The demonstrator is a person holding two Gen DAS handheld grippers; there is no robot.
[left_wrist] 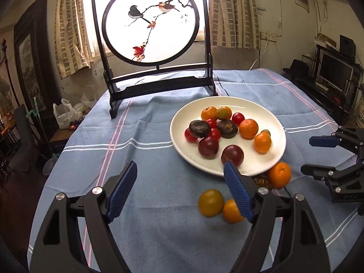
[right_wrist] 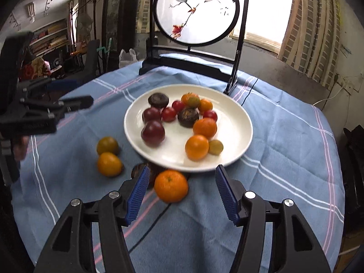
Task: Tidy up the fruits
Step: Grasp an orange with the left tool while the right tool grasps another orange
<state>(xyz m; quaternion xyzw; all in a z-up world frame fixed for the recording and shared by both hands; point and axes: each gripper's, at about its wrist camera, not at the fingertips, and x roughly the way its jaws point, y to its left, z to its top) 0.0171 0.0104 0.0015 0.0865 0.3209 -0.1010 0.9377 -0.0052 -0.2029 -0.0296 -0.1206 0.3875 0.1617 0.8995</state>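
A white plate on the blue cloth holds several oranges, cherry tomatoes, dark plums and two dark brown fruits. Off the plate lie a yellow-green fruit, a small orange, a larger orange and a dark brown fruit at the plate's near rim. My left gripper is open and empty above the cloth left of the plate; it also shows in the right wrist view. My right gripper is open, the larger orange just ahead between its fingers.
A round bird-painted screen on a black stand stands at the table's far side behind the plate. A dark cable runs over the cloth. Furniture and clutter surround the round table.
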